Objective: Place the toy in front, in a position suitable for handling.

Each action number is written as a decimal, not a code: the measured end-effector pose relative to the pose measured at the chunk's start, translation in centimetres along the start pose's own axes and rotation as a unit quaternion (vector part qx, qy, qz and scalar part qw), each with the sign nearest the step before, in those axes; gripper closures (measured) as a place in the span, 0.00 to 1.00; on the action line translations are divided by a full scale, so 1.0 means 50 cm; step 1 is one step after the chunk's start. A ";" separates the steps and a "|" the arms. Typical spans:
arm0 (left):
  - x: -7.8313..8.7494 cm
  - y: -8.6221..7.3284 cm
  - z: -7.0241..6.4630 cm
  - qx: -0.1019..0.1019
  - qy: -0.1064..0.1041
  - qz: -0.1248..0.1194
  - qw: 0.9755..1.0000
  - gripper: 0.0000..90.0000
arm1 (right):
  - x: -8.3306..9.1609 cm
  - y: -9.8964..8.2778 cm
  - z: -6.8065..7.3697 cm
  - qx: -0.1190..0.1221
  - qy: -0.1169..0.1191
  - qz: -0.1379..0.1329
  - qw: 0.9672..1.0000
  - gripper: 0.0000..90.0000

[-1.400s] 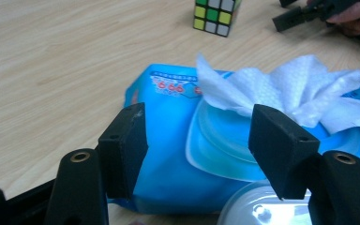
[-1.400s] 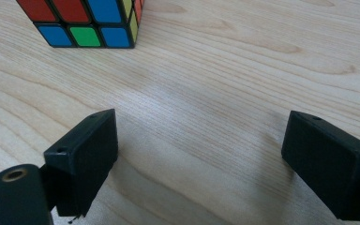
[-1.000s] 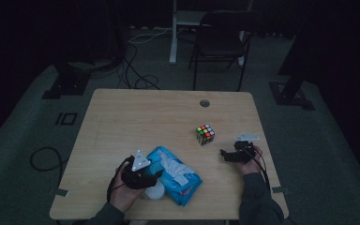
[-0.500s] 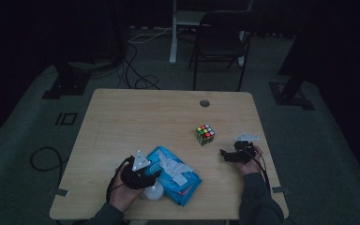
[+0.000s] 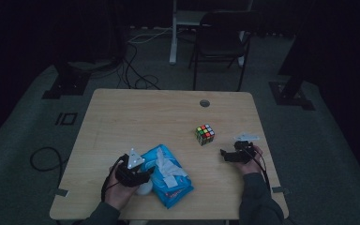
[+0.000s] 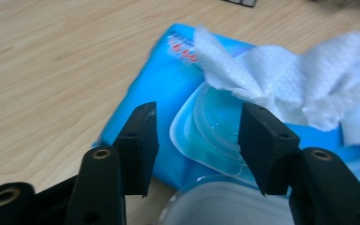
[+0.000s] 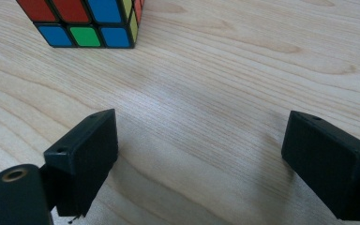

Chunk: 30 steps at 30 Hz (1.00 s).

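While the left claw narrows, unpinching, the wipes pack lies diagonally on the table.

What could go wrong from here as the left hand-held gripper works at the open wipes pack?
1. The left hand-held gripper, whose jaws have just been closing, straddles the open lid, not the wipe; it may pinch plastic instead.
2. The wipes pack lies unheld, with the right hand-held gripper open by the cube; pulling may drag the pack along.

Wipes pack on table, cube to its right.
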<state>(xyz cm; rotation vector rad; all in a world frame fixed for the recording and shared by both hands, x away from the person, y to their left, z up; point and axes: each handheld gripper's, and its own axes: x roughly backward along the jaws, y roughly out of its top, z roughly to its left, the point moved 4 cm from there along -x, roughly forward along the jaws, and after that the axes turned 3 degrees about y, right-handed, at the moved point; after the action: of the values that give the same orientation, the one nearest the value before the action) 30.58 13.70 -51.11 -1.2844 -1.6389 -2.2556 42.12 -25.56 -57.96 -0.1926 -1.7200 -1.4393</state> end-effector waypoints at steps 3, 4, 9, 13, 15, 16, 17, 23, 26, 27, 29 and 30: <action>-0.001 -0.001 0.014 0.009 0.009 0.000 1.000 0.56 | 0.000 0.000 0.000 0.000 0.000 0.000 1.000 0.12; -0.001 -0.001 0.019 0.012 0.011 0.000 1.000 0.56 | 0.000 0.000 0.000 0.000 0.000 0.000 1.000 0.12; -0.004 -0.002 0.040 0.021 0.021 0.000 1.000 0.57 | 0.000 0.000 0.000 0.000 0.000 0.000 1.000 0.12; -0.006 -0.003 0.058 0.027 0.033 0.001 0.999 0.58 | 0.000 0.000 0.000 0.000 0.000 0.000 1.000 0.12; -0.007 -0.003 0.062 0.026 0.035 0.002 0.999 0.58 | 0.000 0.000 0.000 0.000 0.000 0.000 1.000 0.12; -0.009 -0.002 0.072 0.029 0.043 0.003 0.999 0.58 | 0.000 0.000 0.000 0.000 0.000 0.000 1.000 0.12; -0.010 -0.001 0.076 0.027 0.048 0.006 0.998 0.58 | 0.000 0.000 0.000 0.000 0.000 0.000 1.000 0.12; -0.020 0.006 0.106 0.028 0.065 0.008 0.998 0.59 | 0.000 0.000 0.000 0.000 0.000 0.000 1.000 0.12; -0.025 0.008 0.121 0.031 0.069 0.008 0.997 0.59 | 0.000 0.000 0.000 0.000 0.000 0.000 1.000 0.12; -0.026 0.009 0.127 0.033 0.072 0.007 0.997 0.59 | 0.000 0.000 0.000 0.000 0.000 0.000 1.000 0.12; -0.028 0.009 0.136 0.035 0.075 0.007 0.997 0.59 | 0.000 0.000 0.000 0.000 0.000 0.000 1.000 0.12; -0.029 0.009 0.145 0.038 0.078 0.007 0.996 0.59 | 0.000 0.000 0.000 0.000 0.000 0.000 1.000 0.12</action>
<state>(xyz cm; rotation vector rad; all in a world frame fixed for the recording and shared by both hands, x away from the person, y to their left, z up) 35.92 18.83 -51.11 -1.0693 -1.6386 -2.1993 42.13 -25.56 -57.96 -0.1922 -1.7200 -1.4393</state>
